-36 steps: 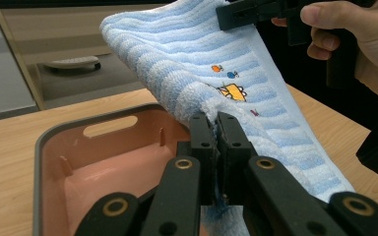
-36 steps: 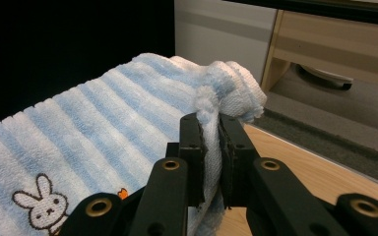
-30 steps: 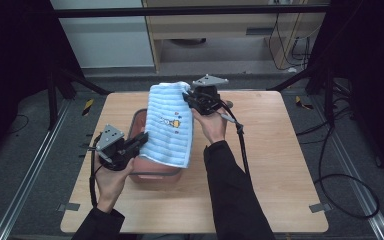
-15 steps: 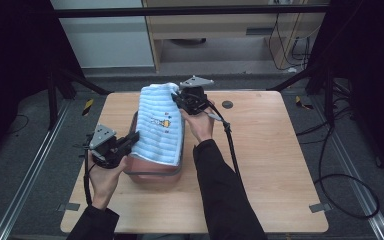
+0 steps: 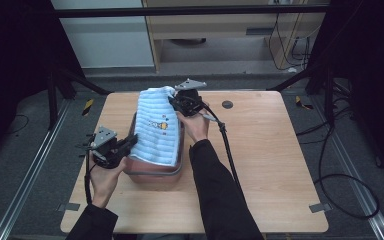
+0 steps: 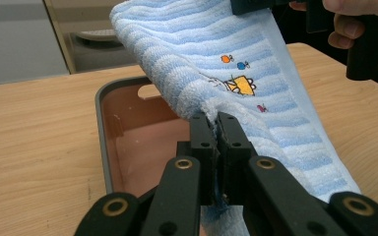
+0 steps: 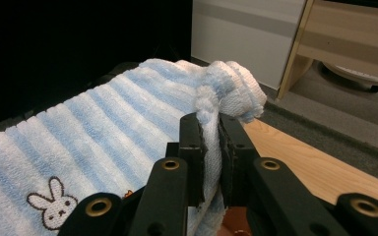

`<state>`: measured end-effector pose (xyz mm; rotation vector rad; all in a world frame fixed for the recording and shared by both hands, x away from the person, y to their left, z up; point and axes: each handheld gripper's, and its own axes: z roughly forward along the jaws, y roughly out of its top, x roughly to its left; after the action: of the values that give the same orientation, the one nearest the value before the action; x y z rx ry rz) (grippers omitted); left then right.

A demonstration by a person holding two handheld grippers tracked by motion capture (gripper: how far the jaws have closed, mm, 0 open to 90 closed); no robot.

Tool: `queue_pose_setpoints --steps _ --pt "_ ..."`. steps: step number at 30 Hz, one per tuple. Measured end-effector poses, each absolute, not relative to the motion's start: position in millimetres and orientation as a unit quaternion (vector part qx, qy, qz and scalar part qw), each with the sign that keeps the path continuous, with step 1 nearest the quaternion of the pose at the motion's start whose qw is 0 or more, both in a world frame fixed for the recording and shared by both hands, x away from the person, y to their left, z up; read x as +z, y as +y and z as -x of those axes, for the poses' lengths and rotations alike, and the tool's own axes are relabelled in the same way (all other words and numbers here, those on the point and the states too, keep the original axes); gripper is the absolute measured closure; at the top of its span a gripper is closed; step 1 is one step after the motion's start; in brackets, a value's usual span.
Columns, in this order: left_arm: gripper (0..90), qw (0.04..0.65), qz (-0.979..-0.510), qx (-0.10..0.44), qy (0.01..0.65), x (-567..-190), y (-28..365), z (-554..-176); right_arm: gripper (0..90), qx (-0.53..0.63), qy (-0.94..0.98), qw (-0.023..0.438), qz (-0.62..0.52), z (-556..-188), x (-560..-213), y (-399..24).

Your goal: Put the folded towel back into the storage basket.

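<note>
left hand-held gripper (image 5: 128, 145) + right hand-held gripper (image 5: 172, 103): clamped on towel (image 5: 156, 134) | over basin (image 5: 152, 172)

Towel (image 5: 156, 131): soft looped terry cloth, ribbed, matt. Tub (image 6: 128, 142): smooth pink plastic, slight sheen, grey rim. Table (image 5: 270, 150): smooth wood-grain surface.

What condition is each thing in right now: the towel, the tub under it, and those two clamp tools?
Blue-and-white striped terry towel: stretched between both grippers, draped over the tub, embroidered pictures facing up.
Pink plastic tub with grey rim: upright on the table, open, inside looks bare where visible.
Left gripper: jaws shut on the towel's near edge.
Right gripper: jaws shut on the towel's bunched far corner.
Wooden table: level, bearing the tub.
</note>
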<state>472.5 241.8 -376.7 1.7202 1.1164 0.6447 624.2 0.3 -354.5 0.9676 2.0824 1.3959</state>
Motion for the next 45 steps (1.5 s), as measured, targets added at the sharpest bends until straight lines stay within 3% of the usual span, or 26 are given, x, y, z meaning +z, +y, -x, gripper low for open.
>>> queue_pose_setpoints --steps 45 --pt "86.1 0.397 -0.746 0.245 0.476 -427.3 245.0 -473.0 81.2 0.451 0.794 0.191 -0.361 -626.6 -419.8 12.3"
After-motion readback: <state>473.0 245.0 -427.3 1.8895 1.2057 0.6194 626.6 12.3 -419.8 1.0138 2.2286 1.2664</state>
